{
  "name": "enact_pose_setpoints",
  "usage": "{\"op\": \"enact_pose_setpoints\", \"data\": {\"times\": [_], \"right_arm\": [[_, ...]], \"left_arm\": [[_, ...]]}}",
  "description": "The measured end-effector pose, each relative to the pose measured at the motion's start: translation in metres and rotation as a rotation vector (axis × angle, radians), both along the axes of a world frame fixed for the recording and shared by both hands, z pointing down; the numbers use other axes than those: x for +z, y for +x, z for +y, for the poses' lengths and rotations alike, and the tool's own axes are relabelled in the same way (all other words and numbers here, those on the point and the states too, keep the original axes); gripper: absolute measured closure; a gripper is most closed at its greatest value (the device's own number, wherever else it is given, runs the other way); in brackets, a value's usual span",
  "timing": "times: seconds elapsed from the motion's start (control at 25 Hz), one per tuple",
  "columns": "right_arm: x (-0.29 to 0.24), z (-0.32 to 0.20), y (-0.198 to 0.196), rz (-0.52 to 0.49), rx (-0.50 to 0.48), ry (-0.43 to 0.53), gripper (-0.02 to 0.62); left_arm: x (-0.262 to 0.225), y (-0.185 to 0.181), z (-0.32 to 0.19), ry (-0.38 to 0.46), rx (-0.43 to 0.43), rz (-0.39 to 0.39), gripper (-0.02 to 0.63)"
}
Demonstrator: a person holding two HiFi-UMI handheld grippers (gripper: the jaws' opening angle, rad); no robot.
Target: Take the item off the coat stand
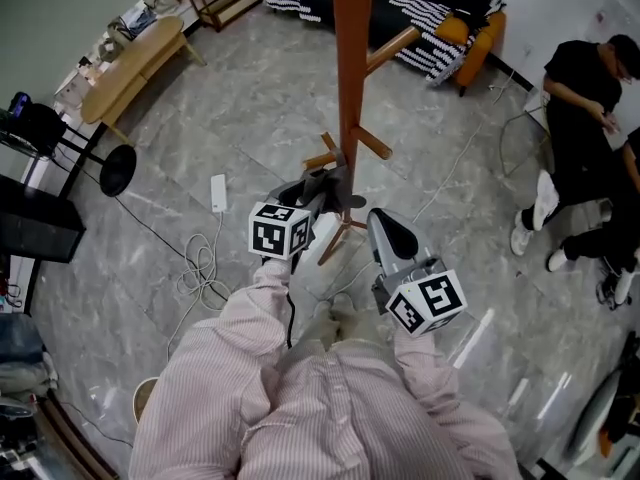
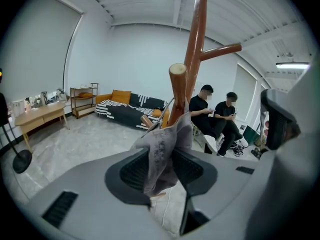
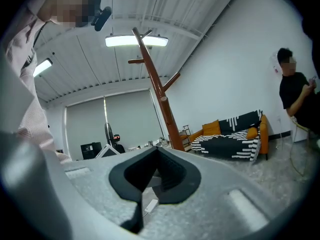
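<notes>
1. Nearest the head camera are my striped sleeves (image 1: 225, 368), with both tools held out low in front of the stand (image 1: 350, 68).
2. The left gripper (image 2: 162, 156) is clamped on the grey cloth (image 2: 167, 134). The fabric is bunched between both pads and its top pokes out past the tips.
3. The cloth sits right up against a round-ended peg (image 2: 177, 81) low on the stand. I honestly can't tell if it's still hooked on that peg or already free of it.
4. What's in the way: that peg and the main pole are directly behind the cloth, so there's wood straight ahead of the left tool. A second, longer peg (image 2: 220, 50) juts off to the right higher up.
5. The right gripper (image 3: 157, 151) has its jaws together at the tips with nothing in them. In the head view it's just right of the left one, near the foot of the stand and clear of the cloth.
6. On the floor left of the left tool there's a white power strip (image 1: 219, 192) and loops of cable (image 1: 200, 268).
7. Further out there's a wooden bench (image 1: 135, 63) to the far left and a sofa (image 1: 420, 18) with a striped blanket behind the stand.
8. Two people in black (image 2: 202, 109) sit off to the right, well apart from the stand.
</notes>
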State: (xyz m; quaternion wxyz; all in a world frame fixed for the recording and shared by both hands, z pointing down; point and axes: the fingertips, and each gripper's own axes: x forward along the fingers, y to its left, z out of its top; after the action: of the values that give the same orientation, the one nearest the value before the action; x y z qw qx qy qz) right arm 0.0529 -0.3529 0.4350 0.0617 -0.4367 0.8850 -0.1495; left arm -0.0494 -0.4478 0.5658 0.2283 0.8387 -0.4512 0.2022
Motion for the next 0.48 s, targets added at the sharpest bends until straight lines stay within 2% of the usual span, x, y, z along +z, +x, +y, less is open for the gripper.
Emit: {"op": "enact_pose_setpoints", "data": {"times": [0.08, 0.16, 0.48], "right_arm": [[0.001, 0.0, 0.0, 0.0, 0.001, -0.001, 0.591], [0.002, 0.0, 0.002, -0.003, 0.011, -0.009, 0.591], [0.0, -0.003, 0.003, -0.003, 0.018, 0.004, 0.591]], "left_arm": [[0.001, -0.001, -0.001, 0.002, -0.005, -0.012, 0.515], [0.001, -0.001, -0.003, 0.003, -0.002, -0.022, 0.546], [-0.012, -0.006, -0.006, 0.029, -0.003, -0.005, 0.563]]}}
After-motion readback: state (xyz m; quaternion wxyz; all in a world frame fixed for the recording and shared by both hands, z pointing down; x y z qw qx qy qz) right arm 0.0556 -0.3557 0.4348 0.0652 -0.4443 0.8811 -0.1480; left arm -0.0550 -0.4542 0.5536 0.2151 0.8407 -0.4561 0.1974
